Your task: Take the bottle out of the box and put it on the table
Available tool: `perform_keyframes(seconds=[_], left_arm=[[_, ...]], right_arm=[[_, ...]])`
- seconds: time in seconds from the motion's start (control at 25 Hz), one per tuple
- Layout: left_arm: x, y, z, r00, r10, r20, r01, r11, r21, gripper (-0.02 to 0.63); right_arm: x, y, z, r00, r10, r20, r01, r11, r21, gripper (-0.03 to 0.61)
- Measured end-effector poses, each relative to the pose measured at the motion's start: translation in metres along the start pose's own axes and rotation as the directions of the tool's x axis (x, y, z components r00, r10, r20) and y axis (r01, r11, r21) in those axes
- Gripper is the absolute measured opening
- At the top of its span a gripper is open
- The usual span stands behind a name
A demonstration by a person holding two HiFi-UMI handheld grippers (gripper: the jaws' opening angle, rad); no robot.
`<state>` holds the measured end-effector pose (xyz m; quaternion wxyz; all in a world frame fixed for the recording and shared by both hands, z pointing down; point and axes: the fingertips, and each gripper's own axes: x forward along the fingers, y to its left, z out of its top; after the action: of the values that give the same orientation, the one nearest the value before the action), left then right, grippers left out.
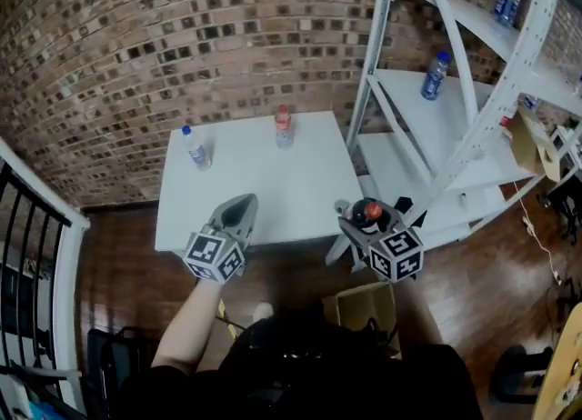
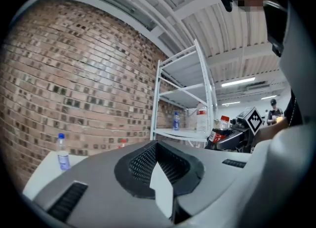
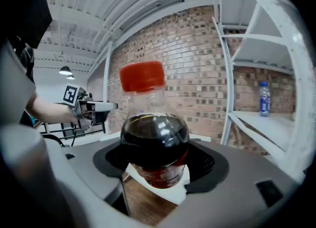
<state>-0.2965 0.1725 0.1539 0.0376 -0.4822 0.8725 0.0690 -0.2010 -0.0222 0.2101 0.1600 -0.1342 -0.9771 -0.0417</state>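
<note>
Now, right claw [image 1: 371,224]: clamped wide on cola bottle [image 3: 154,143]
Left claw [image 1: 236,212]: closed, empty
Worktop [image 1: 264,182]: lower it upright, release gently

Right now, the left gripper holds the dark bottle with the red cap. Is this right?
Not quite: the right gripper holds the dark bottle with the red cap. The right gripper view shows it between that gripper's jaws; the left gripper is shut and empty.

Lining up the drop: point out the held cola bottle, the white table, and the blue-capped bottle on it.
cola bottle [image 3: 154,140]: right gripper view, dark body.
white table [image 1: 264,182]: head view, bare top.
blue-capped bottle [image 1: 196,151]: head view, clear body.
</note>
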Motion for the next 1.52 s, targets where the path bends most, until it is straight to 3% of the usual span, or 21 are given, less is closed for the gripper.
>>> perform_keyframes(seconds=[0.28,0.8,1.12,1.36,1.52], left_arm=[[-0.077,0.096,0.010,0.979,0.204,0.028,-0.204,0.979,0.007,0.000],[-0.151,0.261,0.018,0.935,0.351,0.043,-0.352,0.936,0.000,0.000],[-0.212,0.335,0.002,0.867,0.499,-0.005,-0.499,0.866,-0.033,0.000],[-0.218,0.348,-0.026,0.824,0.564,-0.055,-0.567,0.821,-0.067,0.000],[-0.235,0.356,-0.058,0.783,0.614,-0.102,-0.622,0.776,-0.100,0.000]], right_arm=[[0.099,0.071,0.026,0.984,0.175,-0.022,-0.176,0.981,-0.077,0.330],[0.263,0.169,0.068,0.952,0.302,-0.058,-0.306,0.948,-0.090,0.331],[0.351,0.246,0.062,0.888,0.439,-0.139,-0.452,0.888,-0.083,0.331],[0.405,0.264,0.041,0.829,0.520,-0.204,-0.547,0.830,-0.108,0.331],[0.439,0.275,0.009,0.803,0.541,-0.250,-0.576,0.812,-0.093,0.331]])
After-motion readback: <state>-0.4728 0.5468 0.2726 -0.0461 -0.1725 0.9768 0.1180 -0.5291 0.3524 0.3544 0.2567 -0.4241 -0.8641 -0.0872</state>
